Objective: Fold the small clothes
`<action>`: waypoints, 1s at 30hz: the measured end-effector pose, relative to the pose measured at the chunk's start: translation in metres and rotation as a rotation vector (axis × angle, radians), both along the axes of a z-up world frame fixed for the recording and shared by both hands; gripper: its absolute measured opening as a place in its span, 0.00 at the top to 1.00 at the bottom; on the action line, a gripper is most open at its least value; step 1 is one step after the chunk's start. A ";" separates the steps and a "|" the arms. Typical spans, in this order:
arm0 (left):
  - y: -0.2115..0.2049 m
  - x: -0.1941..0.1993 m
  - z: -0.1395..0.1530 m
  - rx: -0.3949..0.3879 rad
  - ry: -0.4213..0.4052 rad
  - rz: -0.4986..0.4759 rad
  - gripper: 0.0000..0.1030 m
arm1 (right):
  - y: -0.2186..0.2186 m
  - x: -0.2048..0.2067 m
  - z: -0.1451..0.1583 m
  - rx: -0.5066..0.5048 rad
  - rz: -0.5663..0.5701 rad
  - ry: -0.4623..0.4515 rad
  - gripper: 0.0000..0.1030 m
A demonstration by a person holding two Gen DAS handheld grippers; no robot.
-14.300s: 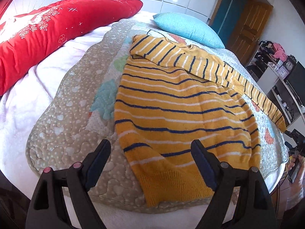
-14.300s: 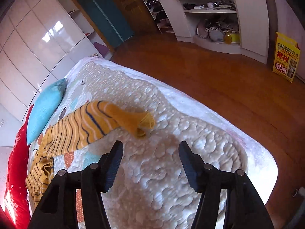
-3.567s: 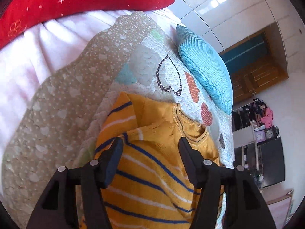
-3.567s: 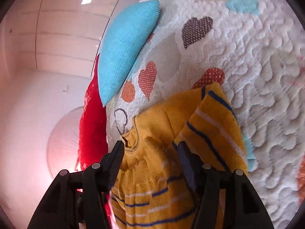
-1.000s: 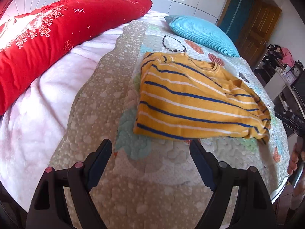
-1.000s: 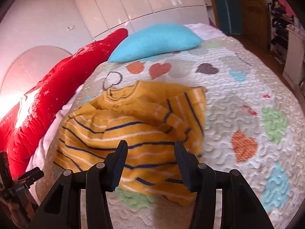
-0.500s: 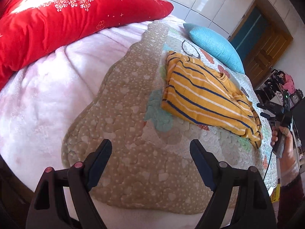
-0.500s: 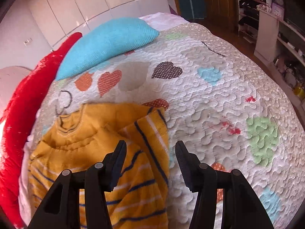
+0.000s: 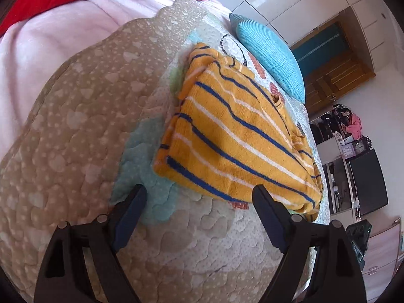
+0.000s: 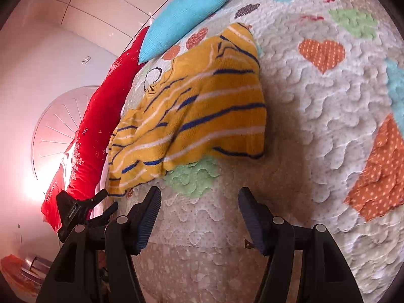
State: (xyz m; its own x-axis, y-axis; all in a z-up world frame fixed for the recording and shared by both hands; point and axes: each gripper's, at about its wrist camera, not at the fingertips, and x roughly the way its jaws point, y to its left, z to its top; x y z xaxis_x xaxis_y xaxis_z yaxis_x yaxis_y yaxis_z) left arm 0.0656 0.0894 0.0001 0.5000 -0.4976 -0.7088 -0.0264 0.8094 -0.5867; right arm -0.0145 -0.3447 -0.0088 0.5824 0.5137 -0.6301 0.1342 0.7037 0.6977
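The folded striped sweater (image 9: 234, 136) lies on the quilt (image 9: 75, 131); the left gripper (image 9: 199, 197) gapes empty, the right gripper's (image 10: 199, 199) jaws are opening, nothing between.

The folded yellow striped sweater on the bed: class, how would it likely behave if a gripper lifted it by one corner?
The sweater looks like soft knit, so it would probably sag. Its stacked layers are loose, so the fold would likely fall open.

1. Left wrist view – looks down along its fingers, low over the quilt (image 9: 75, 131).
2. Right wrist view – likewise, tilted.
3. Both share the striped sweater (image 9: 234, 136) (image 10: 202, 101) and blue pillow (image 9: 272, 53) (image 10: 184, 17).
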 end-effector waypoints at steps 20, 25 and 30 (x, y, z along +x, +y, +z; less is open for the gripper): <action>0.005 0.061 0.016 -0.033 0.043 0.049 0.88 | -0.013 0.079 -0.009 0.206 -0.165 -0.037 0.76; 0.016 0.041 0.031 0.011 0.039 0.047 0.89 | -0.011 0.063 -0.003 0.158 -0.126 -0.011 0.72; 0.050 0.027 0.024 0.011 0.060 0.131 0.89 | -0.037 0.053 -0.021 0.221 -0.175 0.047 0.56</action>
